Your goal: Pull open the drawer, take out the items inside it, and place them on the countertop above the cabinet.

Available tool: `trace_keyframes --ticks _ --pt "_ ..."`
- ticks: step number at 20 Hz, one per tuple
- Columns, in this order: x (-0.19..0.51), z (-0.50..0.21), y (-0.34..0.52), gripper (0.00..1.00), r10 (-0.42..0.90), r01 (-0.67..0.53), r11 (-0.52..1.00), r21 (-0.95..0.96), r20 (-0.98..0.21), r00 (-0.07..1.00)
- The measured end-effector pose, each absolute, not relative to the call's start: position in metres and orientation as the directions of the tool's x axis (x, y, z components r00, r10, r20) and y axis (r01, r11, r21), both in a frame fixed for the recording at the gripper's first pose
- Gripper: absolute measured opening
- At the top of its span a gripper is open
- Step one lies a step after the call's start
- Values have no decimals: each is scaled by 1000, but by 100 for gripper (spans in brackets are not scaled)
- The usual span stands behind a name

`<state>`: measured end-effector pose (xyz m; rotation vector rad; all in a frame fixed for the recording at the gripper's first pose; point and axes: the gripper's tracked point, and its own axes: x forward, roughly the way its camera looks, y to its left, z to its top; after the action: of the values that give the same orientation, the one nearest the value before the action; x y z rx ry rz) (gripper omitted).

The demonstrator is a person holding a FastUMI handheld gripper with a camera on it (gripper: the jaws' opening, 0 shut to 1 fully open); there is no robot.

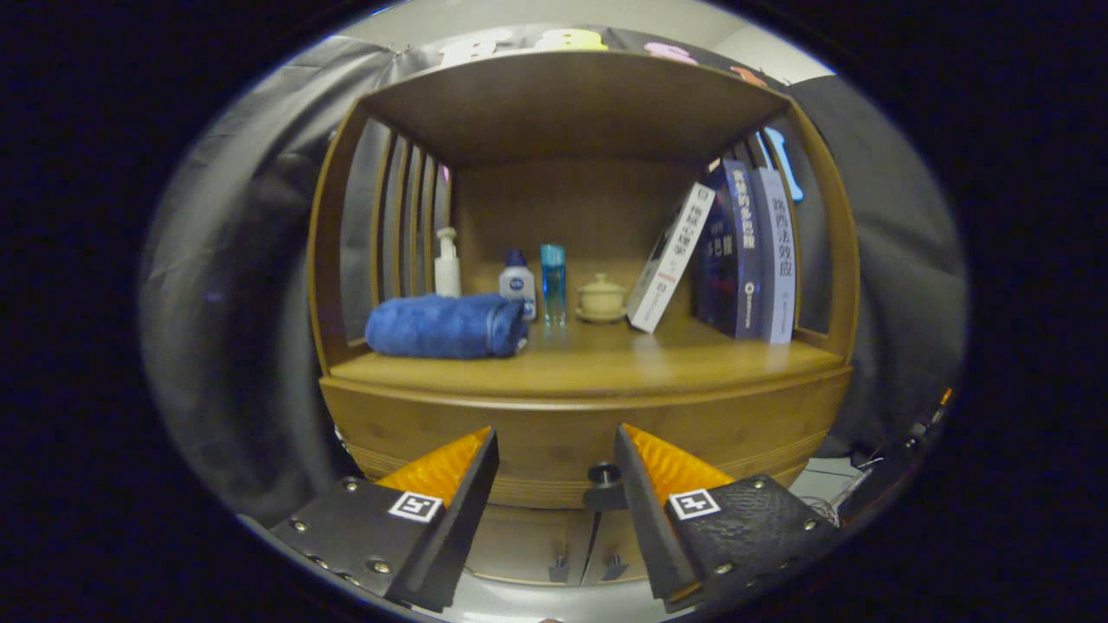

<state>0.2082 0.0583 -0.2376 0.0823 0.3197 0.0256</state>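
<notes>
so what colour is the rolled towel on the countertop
Blue. The rolled towel lies on the countertop beyond the open claw; the gripper view shows it best.

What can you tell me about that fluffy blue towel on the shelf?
The rolled blue terry-cloth towel lies on its side on the wooden countertop, at its left end. It looks soft and thick, with a hemmed edge on its right end. A white pump bottle stands behind it. The open gripper is below, apart from it.
</notes>
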Motion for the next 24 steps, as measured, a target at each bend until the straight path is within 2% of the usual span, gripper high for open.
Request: trace_keyframes --ticks 11,13,16,17,20,24 --pt "228 -298 21 80 -47 110 984 139 -393 918" --pt "236 -302 25 65 -11 75 988 138 -416 909" --pt "238 -302 30 53 14 36 992 117 -401 916" --pt "237 -301 29 53 6 44 992 120 -393 919" --pt "236 -302 29 38 -6 70 987 144 -406 914" --pt "233 -303 28 38 -43 97 990 104 -436 899"
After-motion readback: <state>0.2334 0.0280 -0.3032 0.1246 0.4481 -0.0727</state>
